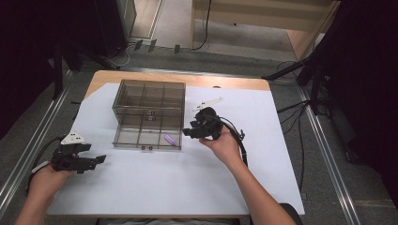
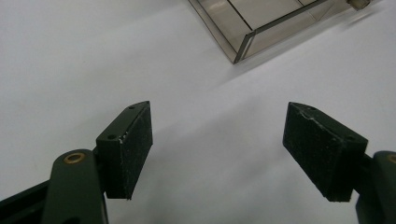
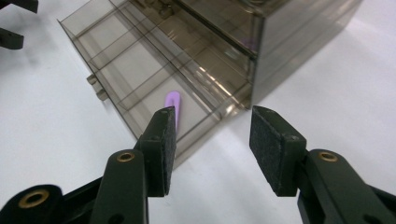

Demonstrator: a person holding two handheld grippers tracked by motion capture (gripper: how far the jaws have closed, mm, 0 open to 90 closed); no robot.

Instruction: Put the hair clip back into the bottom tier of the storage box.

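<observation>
While you hold both tools over the wide white sheet covering the wooden table (image 1: 155, 187), take stock from the biggest thing down. Next in size is the smoky transparent plastic organiser box with divided compartments (image 1: 149, 104), sitting toward the far left of the sheet with its lower drawer (image 1: 146, 136) pulled out toward you. It looks like thin rigid plastic: stiff, light and slick, so I'd expect it to slide on the sheet if you push a drawer without steadying the body, and a hard pinch on a thin wall could crack it. The two small knobs on the drawer front are probably the best places to take hold.

Your right gripper (image 1: 197, 129) hovers just beside the drawer's right front corner, jaws parted with nothing between them. In the right gripper view that corner lies just beyond the left jaw. Your left gripper (image 1: 92, 161) sits well apart, near the sheet's left edge, jaws spread wide and empty over bare white.

A slim white strip-shaped object (image 1: 208, 103) lies beyond the right gripper, near the box; what it is I can't tell.

Smallest is the little purple oblong piece (image 3: 173, 101) lying flat in the drawer's front right compartment. It looks light and smooth, likely to skid or flip; grip it across its narrow width, gently, and mind the dividers crowding your jaws
</observation>
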